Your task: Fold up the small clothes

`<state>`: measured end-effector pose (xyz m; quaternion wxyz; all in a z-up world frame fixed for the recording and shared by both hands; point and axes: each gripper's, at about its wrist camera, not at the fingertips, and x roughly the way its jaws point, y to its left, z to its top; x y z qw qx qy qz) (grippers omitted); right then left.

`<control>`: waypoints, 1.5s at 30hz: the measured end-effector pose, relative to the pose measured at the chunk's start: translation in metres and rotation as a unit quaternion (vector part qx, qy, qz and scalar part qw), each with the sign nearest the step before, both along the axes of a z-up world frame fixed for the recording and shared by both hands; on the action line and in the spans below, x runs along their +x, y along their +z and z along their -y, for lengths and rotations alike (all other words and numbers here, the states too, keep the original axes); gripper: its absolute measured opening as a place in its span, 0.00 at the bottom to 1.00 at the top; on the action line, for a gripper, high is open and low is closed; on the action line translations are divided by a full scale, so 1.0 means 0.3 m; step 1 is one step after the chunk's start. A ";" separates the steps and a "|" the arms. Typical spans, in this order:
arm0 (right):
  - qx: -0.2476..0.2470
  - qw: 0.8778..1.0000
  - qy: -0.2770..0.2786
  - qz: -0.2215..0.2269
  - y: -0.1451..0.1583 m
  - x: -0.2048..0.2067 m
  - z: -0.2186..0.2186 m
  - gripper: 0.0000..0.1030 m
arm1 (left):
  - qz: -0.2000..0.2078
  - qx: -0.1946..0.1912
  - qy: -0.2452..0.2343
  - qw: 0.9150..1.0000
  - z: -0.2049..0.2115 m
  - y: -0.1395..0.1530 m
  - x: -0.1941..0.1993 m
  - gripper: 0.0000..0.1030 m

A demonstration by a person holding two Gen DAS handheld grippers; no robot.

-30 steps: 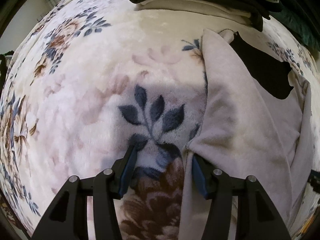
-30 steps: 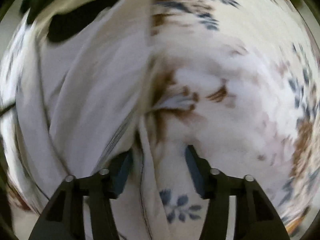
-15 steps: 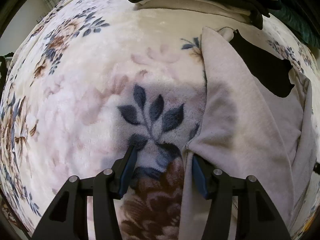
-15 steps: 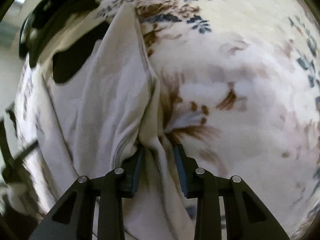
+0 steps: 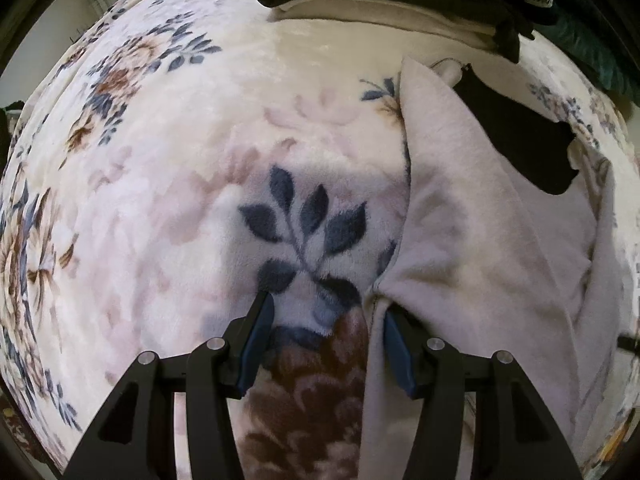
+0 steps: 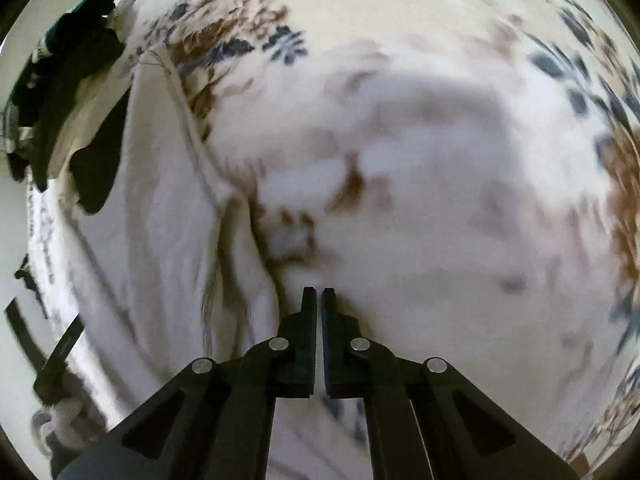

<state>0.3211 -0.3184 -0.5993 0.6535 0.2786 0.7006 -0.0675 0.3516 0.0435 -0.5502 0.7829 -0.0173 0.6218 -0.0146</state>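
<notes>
A pale pink fleece garment (image 5: 480, 248) with a black patch (image 5: 516, 132) lies on a floral blanket (image 5: 168, 184). My left gripper (image 5: 326, 312) is open and low over the blanket, and the garment's left edge lies against the inside of its right finger. In the right wrist view the same garment (image 6: 152, 240) lies at the left. My right gripper (image 6: 318, 294) is shut, with its tips at the garment's right edge; the view is blurred, so I cannot see cloth between the jaws.
A stack of folded clothes, dark over cream (image 5: 384, 4), sits at the far edge of the blanket, with a dark green garment (image 5: 584, 40) beside it. It shows in the right wrist view (image 6: 60, 80) at the upper left. The left gripper's body shows at that view's lower left (image 6: 52, 360).
My right gripper has closed from wide open to shut at the garment's right edge and shifted over the blanket. My left gripper has stayed open and almost still.
</notes>
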 end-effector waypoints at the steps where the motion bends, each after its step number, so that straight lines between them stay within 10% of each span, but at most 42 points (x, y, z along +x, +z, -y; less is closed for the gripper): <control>1: 0.024 1.000 0.011 -0.006 0.012 -0.029 0.003 0.04 | -0.001 -0.002 0.001 1.000 -0.007 0.013 -0.014 0.50; 8: 0.110 0.984 0.067 -0.123 -0.110 -0.307 -0.054 0.11 | 0.009 -0.001 0.058 0.998 -0.136 0.150 -0.208 0.50; 16: 0.090 0.987 0.088 -0.104 -0.084 -0.338 -0.009 0.01 | 0.031 0.015 0.113 0.993 -0.100 0.309 -0.438 0.48; 19: 0.177 0.975 0.058 -0.117 -0.050 -0.245 0.120 0.07 | 0.033 0.023 0.117 0.992 0.027 0.351 -0.523 0.48; 22: 0.222 0.971 0.043 -0.077 0.034 -0.069 0.248 0.36 | 0.030 0.020 0.143 0.989 0.150 0.363 -0.627 0.48; 30: 0.266 0.959 0.101 0.012 -0.038 0.618 0.404 0.36 | -0.010 -0.025 0.236 0.971 0.415 0.215 -0.795 0.48; 45: 0.305 0.919 0.246 -0.033 -0.175 0.704 0.145 0.36 | -0.072 -0.018 0.066 0.995 0.947 0.113 -0.950 0.48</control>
